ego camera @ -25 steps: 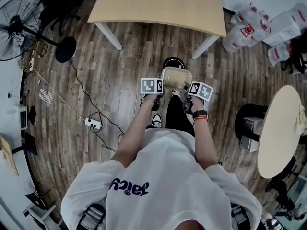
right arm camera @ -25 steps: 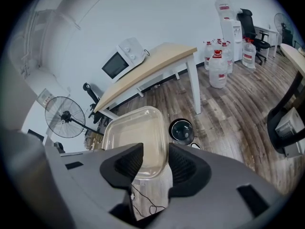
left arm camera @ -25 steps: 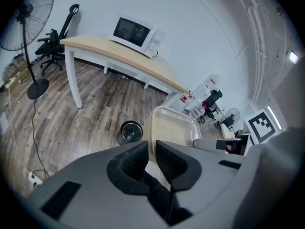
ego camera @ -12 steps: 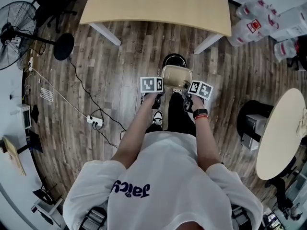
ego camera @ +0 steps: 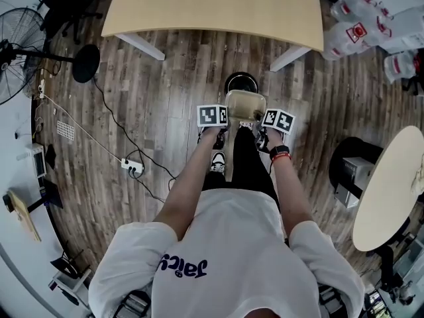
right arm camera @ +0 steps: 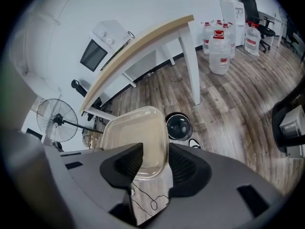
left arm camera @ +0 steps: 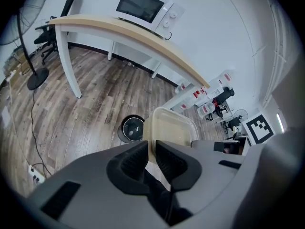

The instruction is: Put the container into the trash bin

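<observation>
Here the container [ego camera: 245, 108] is pinched at opposite edges by the left gripper [left arm camera: 151, 151] and right gripper [right arm camera: 156, 159] (jaws narrow) near the trash bin [ego camera: 240, 83]

You are working in bright, even room light; the table [ego camera: 212, 5] throws only a faint shadow on the floor [ego camera: 165, 111] beneath it. In your gripper views the table's edge bows, the corners beyond it go black, and the left gripper [left arm camera: 151, 149] looks soft up close
</observation>
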A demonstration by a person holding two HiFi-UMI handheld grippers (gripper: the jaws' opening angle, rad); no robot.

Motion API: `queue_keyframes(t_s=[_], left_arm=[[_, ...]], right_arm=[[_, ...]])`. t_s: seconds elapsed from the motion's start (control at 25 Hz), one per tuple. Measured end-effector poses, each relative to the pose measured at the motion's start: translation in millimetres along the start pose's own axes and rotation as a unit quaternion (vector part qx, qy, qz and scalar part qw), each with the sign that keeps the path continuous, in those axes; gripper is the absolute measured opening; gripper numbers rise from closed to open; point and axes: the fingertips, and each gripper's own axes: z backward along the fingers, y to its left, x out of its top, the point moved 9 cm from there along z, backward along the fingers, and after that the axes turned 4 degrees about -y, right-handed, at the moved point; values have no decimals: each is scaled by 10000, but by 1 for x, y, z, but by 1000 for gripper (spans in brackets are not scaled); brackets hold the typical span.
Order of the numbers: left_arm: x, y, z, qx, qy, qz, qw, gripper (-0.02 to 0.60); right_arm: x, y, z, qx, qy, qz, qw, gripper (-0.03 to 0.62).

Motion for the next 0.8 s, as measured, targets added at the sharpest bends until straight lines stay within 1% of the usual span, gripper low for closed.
queue_keyframes(t_s=[0.32, 0.64, 0.8], left_arm=[[15, 17, -46, -16, 164, 129, 9998, 58], [18, 31, -114, -47, 270, 239, 9993, 58], [23, 44, -146, -84, 255, 352, 9990, 58]], right_arm=[[22, -19, -46, 136, 162, 1, 9998, 167], [42, -58, -103, 126, 314, 40, 9994, 169], [52, -72, -133, 140, 360, 117, 9992, 169]])
